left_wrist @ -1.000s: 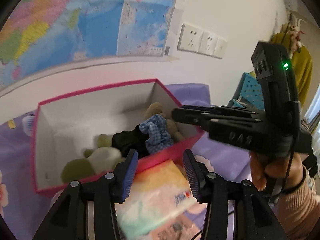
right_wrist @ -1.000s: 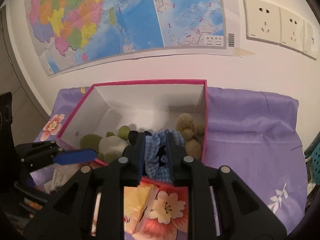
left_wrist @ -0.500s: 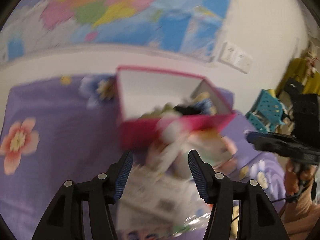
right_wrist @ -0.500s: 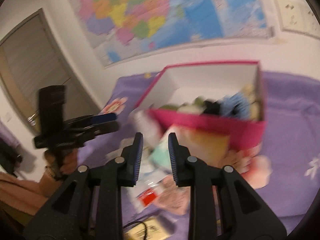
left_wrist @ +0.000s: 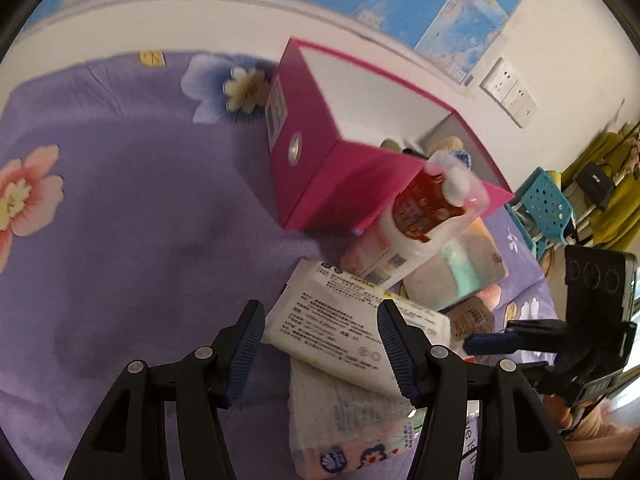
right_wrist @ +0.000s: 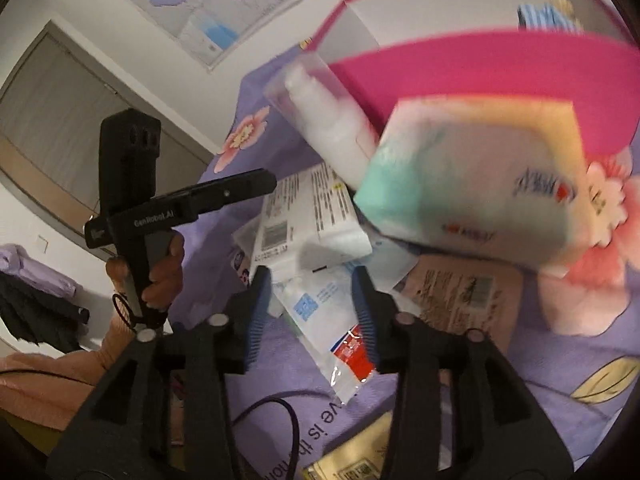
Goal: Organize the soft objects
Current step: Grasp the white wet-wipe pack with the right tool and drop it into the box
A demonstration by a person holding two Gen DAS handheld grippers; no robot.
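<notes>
A pink box (left_wrist: 320, 184) stands on the purple cloth, with soft toys (left_wrist: 448, 144) and a blue checked cloth (right_wrist: 536, 16) showing over its rim. A pile lies in front of it. My left gripper (left_wrist: 320, 348) hangs open over a white tissue pack (left_wrist: 348, 320), its pads clear of it. A floral pack (left_wrist: 340, 420) lies under that one. My right gripper (right_wrist: 311, 312) hovers above a white sachet with blue and red print (right_wrist: 328, 320). Its jaws are opening and no pad presses on the sachet. A pastel tissue pack (right_wrist: 472, 184) leans on the box wall (right_wrist: 480, 68).
A red-labelled white bottle (left_wrist: 424, 208) leans against the box corner. A brown sachet (right_wrist: 460, 292) and a yellow packet (right_wrist: 352, 460) lie nearby, and a black cable (right_wrist: 272, 412) crosses the cloth. A blue perforated basket (left_wrist: 548, 208) stands off the right edge.
Both grippers left the box and dropped toward the pile in front of it. The right jaws, nearly together over the checked cloth before, now stand apart. The left jaws widened too.
</notes>
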